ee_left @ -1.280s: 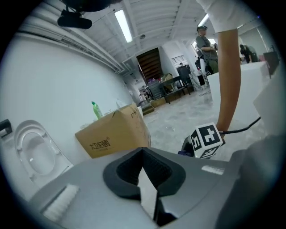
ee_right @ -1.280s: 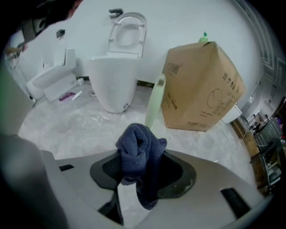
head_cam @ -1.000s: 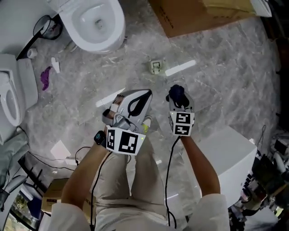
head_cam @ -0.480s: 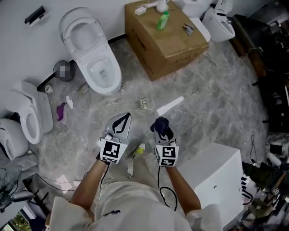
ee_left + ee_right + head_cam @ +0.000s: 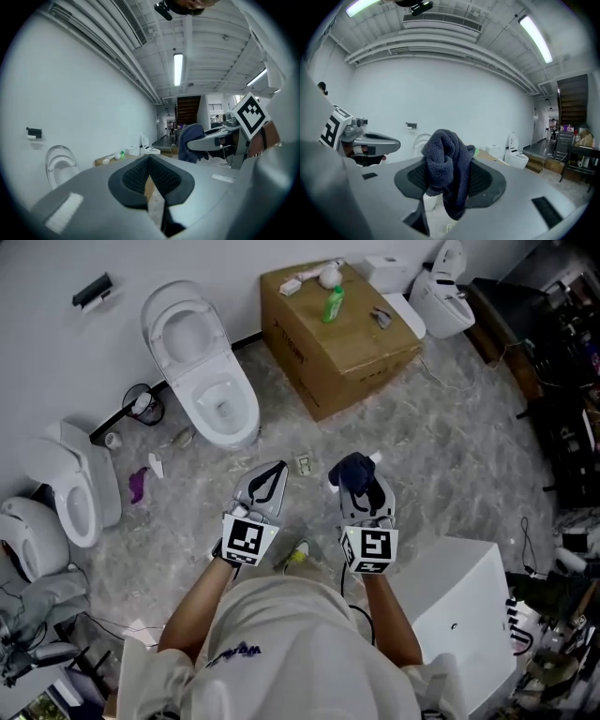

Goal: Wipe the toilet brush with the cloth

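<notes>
- Dark-blue cloth (image 5: 352,471) is pinched between the jaws of the right gripper (image 5: 364,488), bunched above them and hanging below.
- Left gripper (image 5: 273,473), just left of it, has its jaws pressed together on nothing.
- Both hang over the marbled floor (image 5: 450,446), with a toilet (image 5: 202,371) and a cardboard box (image 5: 347,348) farther off.

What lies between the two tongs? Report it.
Head view: a small white square object on the marble floor, between the left tongs and the right tongs, which clamp the cloth.

Grey marbled floor (image 5: 450,437), white wall (image 5: 47,277), white toilets (image 5: 202,371), cardboard box (image 5: 347,338), ceiling strip light (image 5: 177,68).
</notes>
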### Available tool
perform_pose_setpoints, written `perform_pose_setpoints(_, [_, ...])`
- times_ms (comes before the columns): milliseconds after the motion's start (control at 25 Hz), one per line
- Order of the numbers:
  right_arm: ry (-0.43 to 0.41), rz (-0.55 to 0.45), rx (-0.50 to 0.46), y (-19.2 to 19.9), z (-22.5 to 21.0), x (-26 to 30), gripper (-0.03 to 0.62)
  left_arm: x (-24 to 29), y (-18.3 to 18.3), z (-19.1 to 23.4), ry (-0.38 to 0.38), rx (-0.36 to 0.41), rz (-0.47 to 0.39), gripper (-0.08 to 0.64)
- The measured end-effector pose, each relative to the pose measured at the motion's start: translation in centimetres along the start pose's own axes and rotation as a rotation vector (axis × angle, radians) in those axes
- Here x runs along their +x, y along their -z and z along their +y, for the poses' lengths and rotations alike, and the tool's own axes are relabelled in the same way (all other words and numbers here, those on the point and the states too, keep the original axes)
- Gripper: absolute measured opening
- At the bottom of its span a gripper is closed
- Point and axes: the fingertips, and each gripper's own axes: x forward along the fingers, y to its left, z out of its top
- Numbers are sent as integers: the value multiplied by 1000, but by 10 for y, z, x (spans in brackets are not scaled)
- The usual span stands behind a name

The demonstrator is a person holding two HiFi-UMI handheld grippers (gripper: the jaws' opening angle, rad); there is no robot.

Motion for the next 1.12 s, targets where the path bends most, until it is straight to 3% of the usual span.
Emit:
perform_pose_setpoints(280, [4,-74,-46,-49,-38,-10,195,-10,-57,-23,59,113,-116,2])
perform_pose_setpoints(400, [20,-103,-63,-51,-57,-10,195,-5,-57,-13,35,99,-90,1])
perform_pose_setpoints(560, [-11,-75,-50,-45,-47,-15,195,-4,-61,0,-10,76,-81,0])
perform_pose_setpoints(760, [36,-44,-14,-29,-41,-14,195,10,-36,0,-21,43,-88,0])
perform_pose_setpoints(1000, [16,-25,-29,-22,-30,-19,193,14,-28,-4,-39,50,-56,0])
perform_pose_setpoints(1120, [8,-29,-23,-22,-27,-22,192,13,-33,-5,-46,97,-59,0])
